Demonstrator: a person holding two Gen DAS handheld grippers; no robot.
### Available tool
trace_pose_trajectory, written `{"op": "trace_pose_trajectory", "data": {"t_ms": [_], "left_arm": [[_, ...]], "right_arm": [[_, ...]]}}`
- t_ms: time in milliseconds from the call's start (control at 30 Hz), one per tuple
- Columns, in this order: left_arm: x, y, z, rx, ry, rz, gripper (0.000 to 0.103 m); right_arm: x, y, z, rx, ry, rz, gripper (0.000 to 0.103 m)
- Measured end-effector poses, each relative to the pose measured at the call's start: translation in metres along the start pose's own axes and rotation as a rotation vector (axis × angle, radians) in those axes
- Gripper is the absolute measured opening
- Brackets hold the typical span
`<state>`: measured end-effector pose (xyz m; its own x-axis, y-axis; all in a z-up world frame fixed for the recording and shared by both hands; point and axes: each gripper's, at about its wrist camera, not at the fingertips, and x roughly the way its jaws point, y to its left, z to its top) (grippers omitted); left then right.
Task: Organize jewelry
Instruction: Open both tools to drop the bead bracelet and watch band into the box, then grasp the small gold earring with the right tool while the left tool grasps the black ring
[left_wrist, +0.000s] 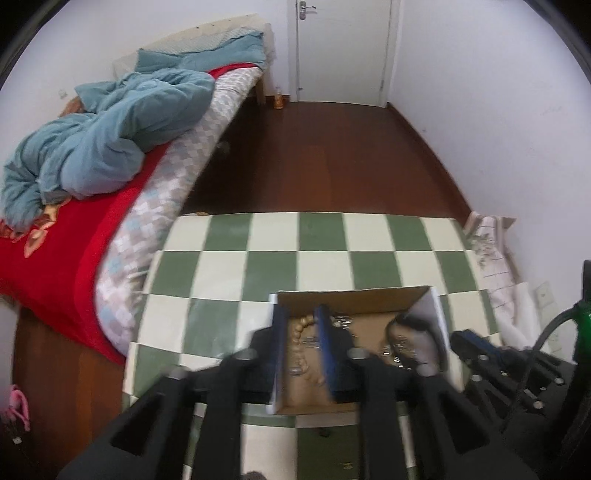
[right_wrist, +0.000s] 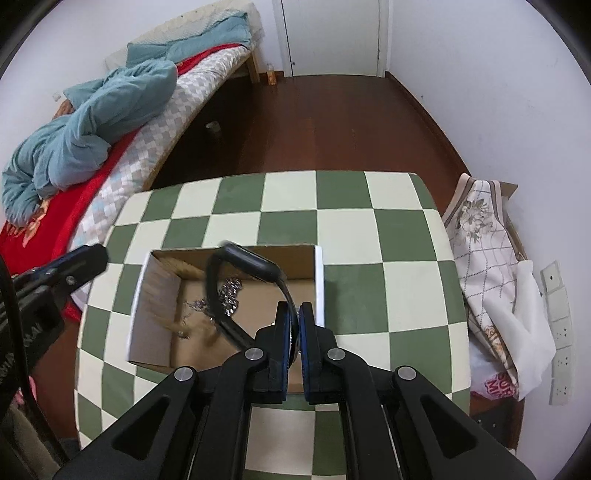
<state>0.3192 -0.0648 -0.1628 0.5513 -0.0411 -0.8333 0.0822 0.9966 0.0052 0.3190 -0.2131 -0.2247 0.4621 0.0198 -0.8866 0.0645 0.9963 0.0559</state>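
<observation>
An open cardboard box (left_wrist: 354, 297) (right_wrist: 162, 266) sits on the green and cream checkered table (left_wrist: 258, 266) (right_wrist: 369, 229). It holds a tan bead bracelet (left_wrist: 297, 328) and silver chains (right_wrist: 229, 291). My left gripper (left_wrist: 301, 314) is open, its blue fingers down inside the box on either side of the bead bracelet. My right gripper (right_wrist: 294, 308) is shut on a black watch (right_wrist: 243, 262), whose strap loops above the box. The watch also shows blurred in the left wrist view (left_wrist: 413, 332).
A bed (left_wrist: 110, 166) with a red cover and blue quilt stands left of the table. A floral bag (right_wrist: 480, 236) and white bag lie at the table's right. Brown floor and a white door (left_wrist: 340, 48) lie beyond.
</observation>
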Motion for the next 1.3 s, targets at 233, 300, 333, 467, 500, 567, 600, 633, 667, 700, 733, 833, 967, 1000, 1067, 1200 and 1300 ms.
{"op": "trace_pose_trajectory", "data": {"t_ms": [233, 300, 333, 467, 500, 567, 600, 633, 667, 700, 733, 833, 967, 1000, 1067, 1200, 1300], "left_arm": [[-0.005, 0.010, -0.007, 0.008, -0.011, 0.098, 0.102], [-0.006, 0.014, -0.010, 0.003, -0.012, 0.108, 0.103], [-0.007, 0.016, -0.011, -0.001, -0.014, 0.111, 0.103], [-0.015, 0.025, -0.016, -0.021, -0.030, 0.125, 0.103], [-0.018, 0.027, -0.018, -0.022, -0.034, 0.132, 0.103], [-0.024, 0.030, -0.021, -0.025, -0.047, 0.139, 0.103], [-0.028, 0.032, -0.022, -0.027, -0.054, 0.145, 0.103], [-0.032, 0.034, -0.024, -0.031, -0.062, 0.146, 0.103], [-0.036, 0.036, -0.027, -0.036, -0.068, 0.144, 0.103], [-0.040, 0.037, -0.029, -0.036, -0.076, 0.150, 0.103], [-0.044, 0.037, -0.031, -0.032, -0.087, 0.166, 0.103], [-0.056, 0.039, -0.037, -0.023, -0.111, 0.165, 0.103], [-0.074, 0.042, -0.043, -0.018, -0.137, 0.170, 0.103], [-0.080, 0.043, -0.046, -0.021, -0.141, 0.158, 0.103], [-0.087, 0.044, -0.055, -0.012, -0.139, 0.148, 0.103], [-0.086, 0.049, -0.084, -0.007, -0.104, 0.162, 0.103], [-0.067, 0.056, -0.110, -0.013, -0.042, 0.225, 0.103]], "right_arm": [[-0.005, -0.003, -0.005, 0.006, 0.005, -0.042, 0.095], [-0.006, -0.003, -0.007, 0.007, 0.016, -0.050, 0.096], [-0.006, -0.002, -0.007, 0.008, 0.020, -0.058, 0.101], [-0.012, 0.000, -0.011, -0.004, 0.013, -0.086, 0.103], [-0.014, 0.002, -0.012, -0.009, 0.009, -0.090, 0.103], [-0.020, 0.004, -0.014, -0.014, -0.004, -0.097, 0.103], [-0.023, 0.006, -0.015, -0.018, -0.014, -0.101, 0.103], [-0.027, 0.007, -0.017, -0.024, -0.023, -0.102, 0.103], [-0.031, 0.009, -0.018, -0.025, -0.030, -0.104, 0.103], [-0.035, 0.010, -0.019, -0.025, -0.037, -0.104, 0.103], [-0.038, 0.012, -0.020, -0.027, -0.041, -0.100, 0.103], [-0.050, 0.015, -0.024, -0.023, -0.058, -0.089, 0.103], [-0.071, 0.015, -0.031, -0.005, -0.085, -0.047, 0.103], [-0.075, 0.014, -0.034, 0.000, -0.089, -0.035, 0.103], [-0.083, 0.012, -0.043, 0.002, -0.102, -0.016, 0.103], [-0.086, 0.001, -0.074, 0.034, -0.078, -0.027, 0.103], [-0.069, -0.004, -0.101, 0.056, -0.023, -0.017, 0.094]]}}
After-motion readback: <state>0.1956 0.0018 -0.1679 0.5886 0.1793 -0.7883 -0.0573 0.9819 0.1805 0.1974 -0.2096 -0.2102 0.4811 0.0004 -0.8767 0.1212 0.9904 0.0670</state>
